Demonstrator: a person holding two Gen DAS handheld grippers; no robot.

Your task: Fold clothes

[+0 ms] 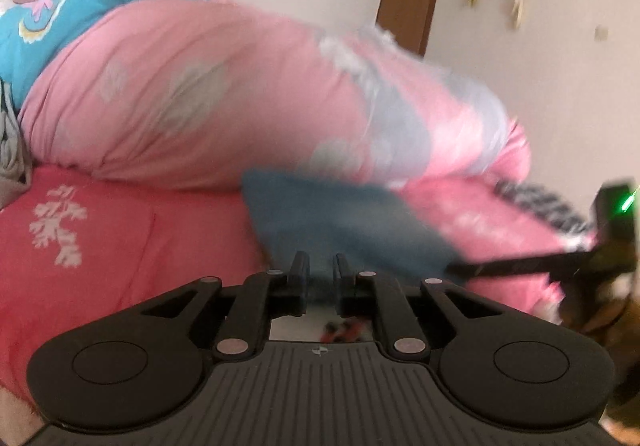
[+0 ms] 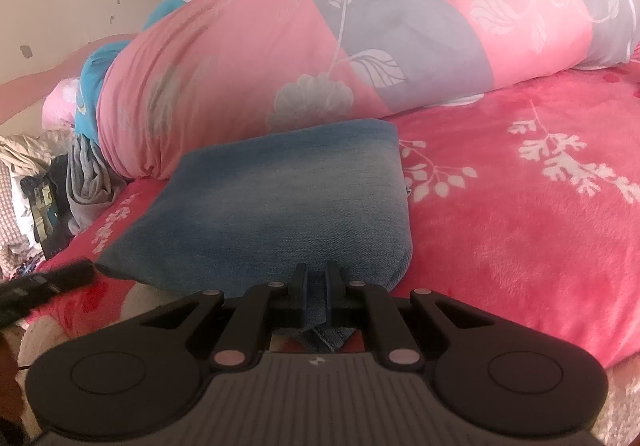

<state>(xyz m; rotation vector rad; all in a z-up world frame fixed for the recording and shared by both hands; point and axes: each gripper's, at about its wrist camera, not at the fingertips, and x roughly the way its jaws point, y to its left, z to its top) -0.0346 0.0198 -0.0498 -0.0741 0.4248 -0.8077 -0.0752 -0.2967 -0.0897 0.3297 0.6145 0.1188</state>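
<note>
My left tool [image 1: 323, 266], fingers slightly parted and gripping nothing (view blurred), sits just off the folded jeans [image 2: 264, 202] on the bed [image 2: 520, 246]; my right tool [image 2: 316, 278] is nearer, pinching their near edge, bundle stretching straight ahead toward the quilt [image 2: 320, 46].

My right gripper [image 2: 316, 278] has its fingers [image 2: 299, 286] pinched on the near edge of folded blue jeans [image 2: 272, 202] lying on the pink bed [image 2: 520, 238], just before a rolled pink quilt [image 2: 320, 46].

Faded matt denim jeans [image 2: 272, 198] lie on a fluffy fleece blanket [image 2: 520, 246] beside a smooth cotton quilt [image 2: 280, 46].
</note>
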